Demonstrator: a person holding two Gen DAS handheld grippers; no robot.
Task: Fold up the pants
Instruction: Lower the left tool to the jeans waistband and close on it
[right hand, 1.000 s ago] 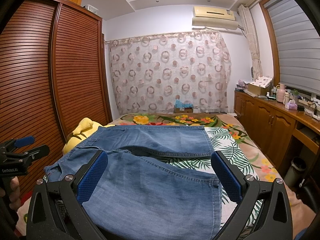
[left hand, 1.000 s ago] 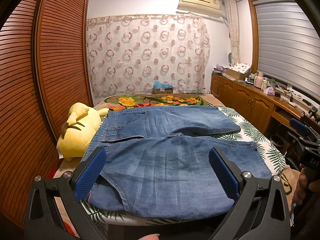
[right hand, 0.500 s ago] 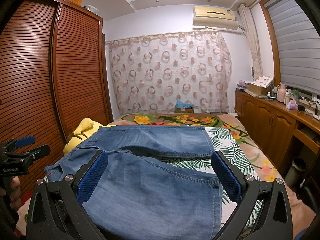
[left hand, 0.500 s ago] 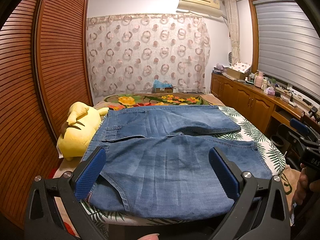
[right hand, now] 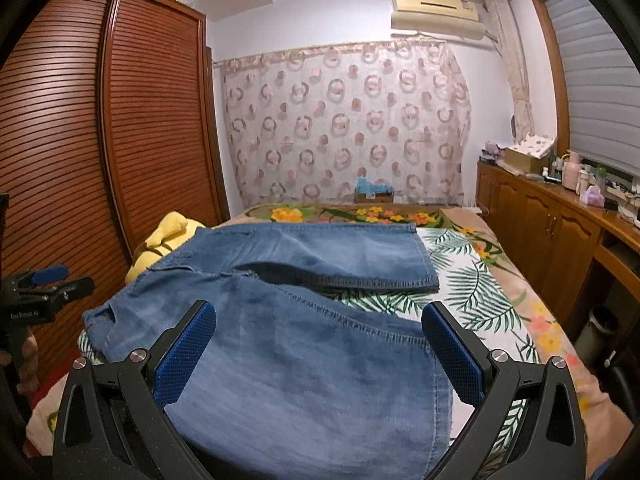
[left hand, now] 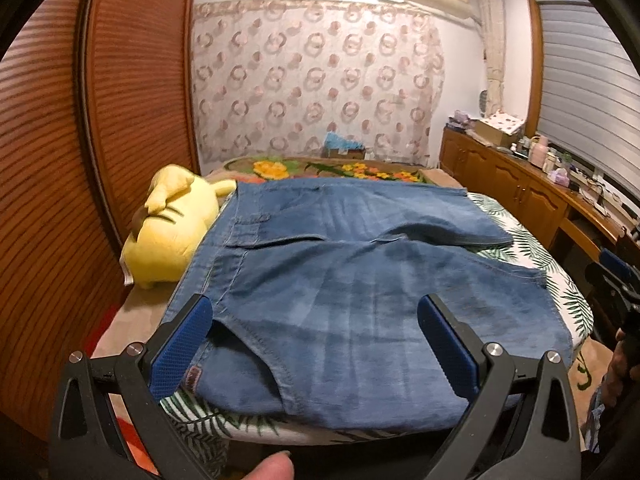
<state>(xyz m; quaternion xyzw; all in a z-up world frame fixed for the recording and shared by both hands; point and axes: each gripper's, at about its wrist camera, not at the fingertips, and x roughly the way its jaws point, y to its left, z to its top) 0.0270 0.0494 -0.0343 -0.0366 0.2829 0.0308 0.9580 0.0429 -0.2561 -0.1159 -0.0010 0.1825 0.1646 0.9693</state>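
Note:
Blue denim pants (left hand: 340,280) lie spread flat on the bed, waistband to the left, the two legs running to the right with a gap between them. They also show in the right wrist view (right hand: 304,340). My left gripper (left hand: 316,340) is open and empty, hovering over the waist end at the bed's near edge. My right gripper (right hand: 320,352) is open and empty above the near leg's hem end. The right gripper also shows at the right edge of the left wrist view (left hand: 618,276), and the left gripper at the left edge of the right wrist view (right hand: 44,284).
A yellow plush toy (left hand: 168,224) lies at the bed's left side by the slatted wooden wardrobe (left hand: 100,140). A leaf-print bed cover (right hand: 480,292) shows to the right. Wooden cabinets (left hand: 520,200) with small items run along the right wall. A curtain (left hand: 312,80) hangs behind.
Both grippers have tipped down and moved slightly closer to the pants. The pants have not moved and both grippers stay open.

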